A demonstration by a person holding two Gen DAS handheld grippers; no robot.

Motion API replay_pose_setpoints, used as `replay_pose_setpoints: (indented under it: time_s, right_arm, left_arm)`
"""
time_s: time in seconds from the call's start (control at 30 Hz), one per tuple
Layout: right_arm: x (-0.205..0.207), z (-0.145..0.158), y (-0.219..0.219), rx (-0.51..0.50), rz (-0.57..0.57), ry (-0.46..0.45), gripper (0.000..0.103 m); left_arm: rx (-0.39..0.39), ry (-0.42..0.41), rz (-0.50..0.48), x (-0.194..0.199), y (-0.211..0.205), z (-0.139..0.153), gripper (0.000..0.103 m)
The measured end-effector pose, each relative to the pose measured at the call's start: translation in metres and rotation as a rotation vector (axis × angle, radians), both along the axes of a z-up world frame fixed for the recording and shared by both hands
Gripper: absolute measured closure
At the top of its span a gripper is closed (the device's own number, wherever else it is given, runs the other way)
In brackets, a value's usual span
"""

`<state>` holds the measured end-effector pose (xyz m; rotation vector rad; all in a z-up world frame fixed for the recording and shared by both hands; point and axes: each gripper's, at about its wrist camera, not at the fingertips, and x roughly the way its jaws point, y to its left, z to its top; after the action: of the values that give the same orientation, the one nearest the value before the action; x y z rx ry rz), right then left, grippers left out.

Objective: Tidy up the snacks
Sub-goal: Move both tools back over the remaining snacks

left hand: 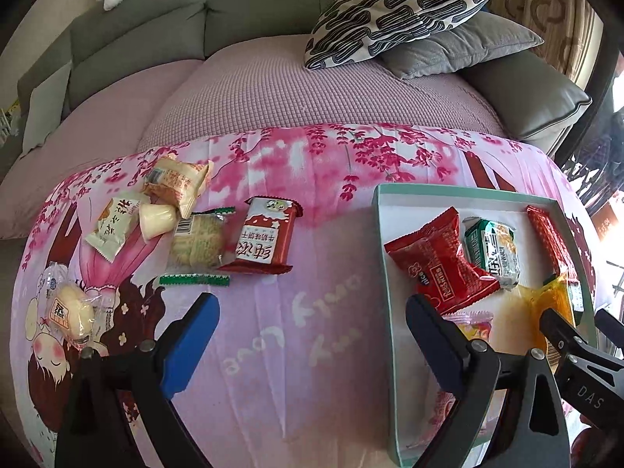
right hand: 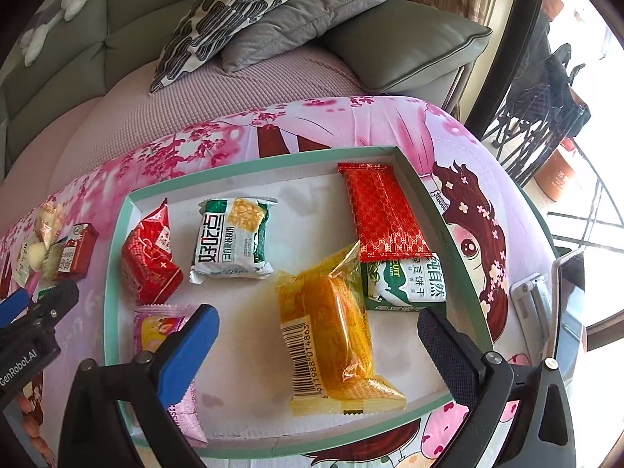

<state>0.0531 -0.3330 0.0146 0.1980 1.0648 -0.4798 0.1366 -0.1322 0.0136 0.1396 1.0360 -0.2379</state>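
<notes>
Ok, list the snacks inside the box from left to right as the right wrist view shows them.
Puffy red packet → green-and-white biscuit pack → orange-yellow cake pack → flat red patterned wrapper. Left out as overlapping: the pink packet partly behind the gripper finger, and the green biscuit pack tucked under the red wrapper.

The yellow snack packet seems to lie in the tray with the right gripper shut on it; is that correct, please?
Not quite: the right gripper is open. In the right wrist view the yellow snack packet lies in the tray between the spread fingers, untouched by either.
</notes>
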Motion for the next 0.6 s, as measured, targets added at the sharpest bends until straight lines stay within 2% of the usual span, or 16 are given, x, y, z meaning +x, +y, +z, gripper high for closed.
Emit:
replay_pose_setpoints:
  time_s: [0.2,0.6]
  right_arm:
    - [-0.003,-0.003,0.015,0.003,-0.005,0.001,0.000]
    - [0.003,-0.010,0.028,0.011,-0.006,-0.020,0.000]
  left_arm:
    - [-0.005,-0.009,0.016,-0.012,0.023,-0.006,0.006]
    - [-0.024,-0.025,0.047,-0.013,0.049,-0.015,0.006]
